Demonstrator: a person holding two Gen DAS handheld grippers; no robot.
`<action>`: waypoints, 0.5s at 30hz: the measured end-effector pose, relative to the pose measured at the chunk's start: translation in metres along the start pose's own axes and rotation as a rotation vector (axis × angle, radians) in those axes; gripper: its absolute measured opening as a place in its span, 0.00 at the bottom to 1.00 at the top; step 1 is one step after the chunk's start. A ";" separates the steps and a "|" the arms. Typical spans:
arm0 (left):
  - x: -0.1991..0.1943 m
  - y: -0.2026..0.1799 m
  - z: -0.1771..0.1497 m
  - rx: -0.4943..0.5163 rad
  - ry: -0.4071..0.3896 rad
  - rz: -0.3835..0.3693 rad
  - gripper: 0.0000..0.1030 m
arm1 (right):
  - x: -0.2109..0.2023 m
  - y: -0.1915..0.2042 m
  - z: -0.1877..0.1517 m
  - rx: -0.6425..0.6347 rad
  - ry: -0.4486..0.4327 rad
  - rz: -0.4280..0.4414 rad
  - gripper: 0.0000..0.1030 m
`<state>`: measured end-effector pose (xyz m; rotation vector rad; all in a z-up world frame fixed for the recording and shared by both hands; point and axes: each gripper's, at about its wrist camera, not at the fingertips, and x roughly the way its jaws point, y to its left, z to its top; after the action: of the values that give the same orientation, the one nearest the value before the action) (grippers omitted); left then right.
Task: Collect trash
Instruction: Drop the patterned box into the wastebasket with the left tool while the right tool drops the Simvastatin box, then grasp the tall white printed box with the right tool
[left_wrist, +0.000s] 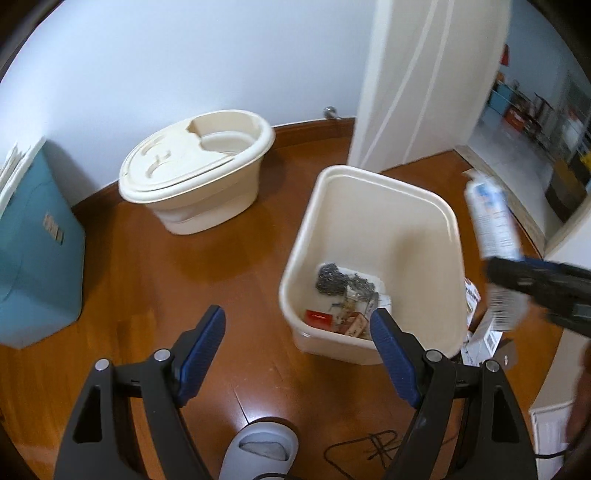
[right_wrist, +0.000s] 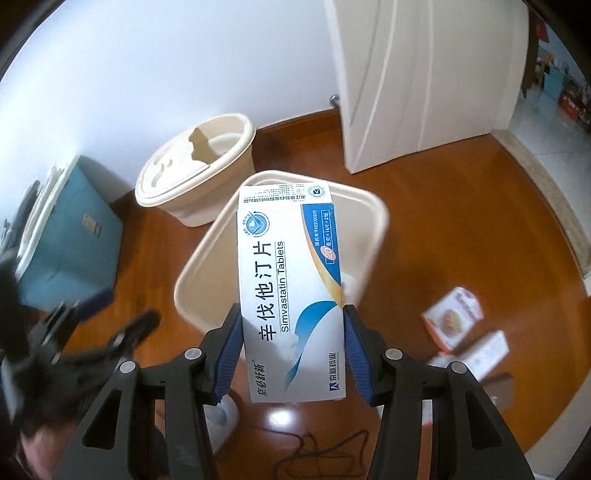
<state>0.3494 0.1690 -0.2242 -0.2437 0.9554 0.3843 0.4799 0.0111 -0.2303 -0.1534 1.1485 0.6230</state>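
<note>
Jaws on the right gripper are clamped on the long sides of a white-and-blue Simvastatin tablet box, which hangs over the near rim of the cream trash bin. Those of the left gripper are spread wide with nothing between them, hovering over the wooden floor just beside the bin.

From the left wrist view the bin already holds some refuse at its bottom: a grey metal scouring ball, a red packet and a few scraps of card and paper. So part of the collecting appears done, and the tablet box is judged to be the piece now being brought to the drop; it is not yet released.

More is left on the floor to the right of the bin: an orange-and-white carton and a white carton next to it, both blurred, so their print cannot be read. A lidded cream bucket and a teal box stand by the wall, well apart from the work.
</note>
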 end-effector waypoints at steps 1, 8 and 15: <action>0.001 0.003 0.001 -0.009 -0.001 0.004 0.78 | 0.014 0.005 0.006 0.010 0.014 0.000 0.53; 0.006 0.007 0.000 -0.032 0.010 -0.002 0.78 | 0.074 0.023 0.027 0.038 0.077 -0.017 0.54; 0.006 -0.004 0.000 0.001 0.004 -0.012 0.78 | 0.083 0.009 0.020 0.062 0.099 -0.060 0.77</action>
<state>0.3545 0.1663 -0.2291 -0.2497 0.9574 0.3722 0.5130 0.0582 -0.2940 -0.1663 1.2528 0.5309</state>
